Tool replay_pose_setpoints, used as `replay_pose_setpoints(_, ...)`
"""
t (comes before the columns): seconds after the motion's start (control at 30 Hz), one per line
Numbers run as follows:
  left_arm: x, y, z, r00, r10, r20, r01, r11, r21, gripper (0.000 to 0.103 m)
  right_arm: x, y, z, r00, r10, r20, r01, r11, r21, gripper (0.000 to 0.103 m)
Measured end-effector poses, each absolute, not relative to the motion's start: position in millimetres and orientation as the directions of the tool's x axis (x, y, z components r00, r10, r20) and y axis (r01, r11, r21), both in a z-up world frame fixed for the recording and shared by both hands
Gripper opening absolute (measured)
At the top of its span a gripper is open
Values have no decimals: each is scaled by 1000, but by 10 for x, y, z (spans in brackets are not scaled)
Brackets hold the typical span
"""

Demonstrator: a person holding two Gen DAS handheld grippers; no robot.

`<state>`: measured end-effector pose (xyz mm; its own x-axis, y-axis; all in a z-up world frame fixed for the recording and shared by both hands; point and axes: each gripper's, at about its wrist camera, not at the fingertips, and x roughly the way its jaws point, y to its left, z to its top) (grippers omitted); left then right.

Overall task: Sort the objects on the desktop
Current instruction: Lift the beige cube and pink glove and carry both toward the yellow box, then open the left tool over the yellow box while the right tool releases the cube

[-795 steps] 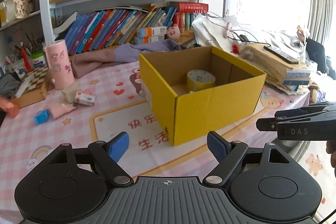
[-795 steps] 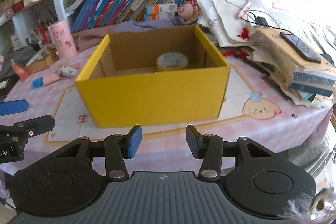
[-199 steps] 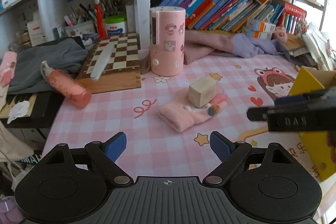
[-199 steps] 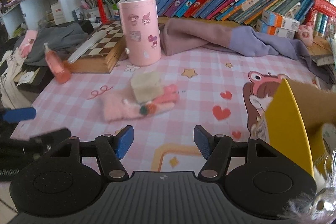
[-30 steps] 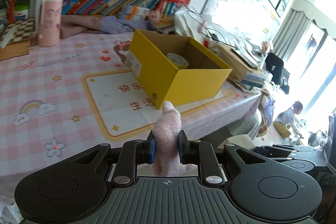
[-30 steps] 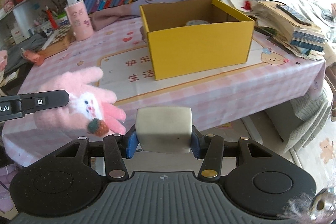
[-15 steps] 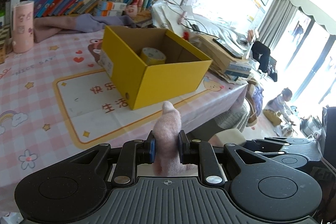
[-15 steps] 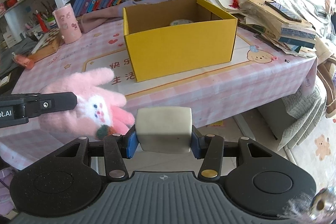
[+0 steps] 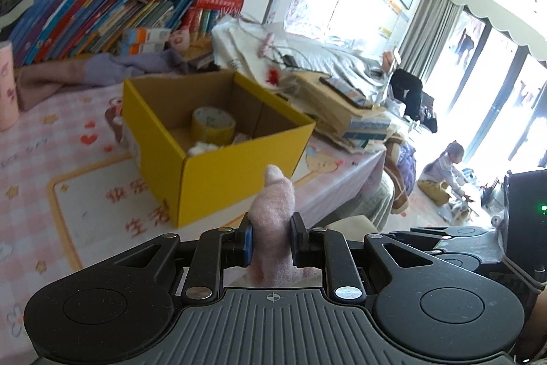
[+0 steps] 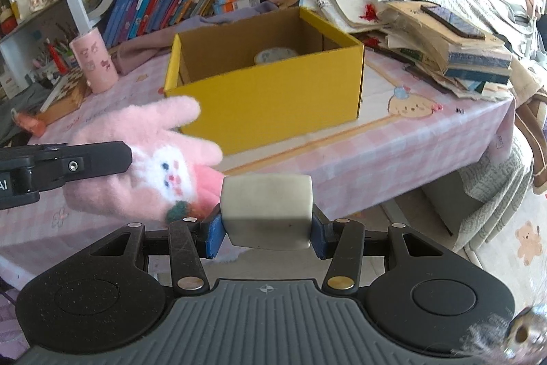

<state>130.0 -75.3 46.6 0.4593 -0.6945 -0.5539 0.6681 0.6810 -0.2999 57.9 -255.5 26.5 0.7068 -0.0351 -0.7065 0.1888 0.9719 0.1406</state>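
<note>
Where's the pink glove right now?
The pink glove is clamped in the left gripper, held in the air in front of the yellow box, left of the beige block in the right gripper.

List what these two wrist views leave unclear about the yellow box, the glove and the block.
- Yellow box contents, right wrist view: its front wall hides all but the top of the tape roll.
- White item beside the roll, left wrist view: too small and half hidden by the wall to identify.
- Pink glove, left wrist view: the left gripper covers its lower part.
- Pale block, right wrist view: underside hidden between the right gripper jaws.
</note>
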Motion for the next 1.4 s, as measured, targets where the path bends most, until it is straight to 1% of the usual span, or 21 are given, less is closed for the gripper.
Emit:
replay_pose_setpoints(0.17, 1415, -894, 647, 526, -694, -491, 674, 693, -258, 19, 760, -2733, 391, 740, -30, -672, 171, 975, 145, 46)
replay_pose_setpoints(0.33, 1605, -1040, 844, 612, -668, -423, 647, 731, -219, 19, 1021, -2965, 590, 790, -21, -612, 130, 982, 134, 46)
replay_pose_setpoints(0.53, 1939, -1259, 910, 699, -596, -395, 575, 797, -185, 19, 1492, -3216, 786, 840, 15, -543, 45, 994, 97, 46)
replay_pose_setpoints(0.63, 2167, -1383, 833, 724, -550, -416, 528, 830, -180, 19, 1787, -3307, 807, 845, 49, -532, -10, 997, 75, 46)
replay_pose_setpoints(0.73, 2387, -1524, 701, 741, -501, -447, 483, 860, -163, 19, 2092, -3376, 750, 833, 90, -546, -77, 996, 47, 46)
replay_pose_setpoints(0.93, 2709, -1779, 407, 735, -420, -532, 438, 893, -100, 20, 2659, -3407, 534, 768, 178, -616, -217, 976, 12, 46)
replay_pose_setpoints(1.1, 2925, -1912, 215, 736, -346, -581, 374, 924, -76, 20, 3016, -3386, 352, 702, 217, -679, -315, 949, -22, 46)
replay_pose_setpoints(1.2, 2964, -1958, 158, 740, -315, -594, 350, 935, -60, 20, 3139, -3365, 257, 667, 226, -710, -357, 933, -38, 46)
replay_pose_setpoints(1.27, 2974, -1978, 131, 742, -301, -600, 342, 938, -47, 22, 3164, -3348, 221, 659, 230, -716, -375, 926, -47, 46)
replay_pose_setpoints(1.3, 2985, -1984, 120, 744, -289, -603, 333, 942, -41, 26, 3177, -3344, 205, 656, 232, -718, -380, 924, -49, 46)
replay_pose_setpoints(1.37, 2995, -1982, 109, 749, -275, -603, 322, 946, -32, 28, 3189, -3352, 181, 652, 235, -721, -385, 922, -48, 46)
replay_pose_setpoints(1.4, 2992, -1982, 113, 755, -266, -599, 312, 950, -28, 34, 3196, -3358, 175, 649, 239, -722, -384, 922, -40, 47)
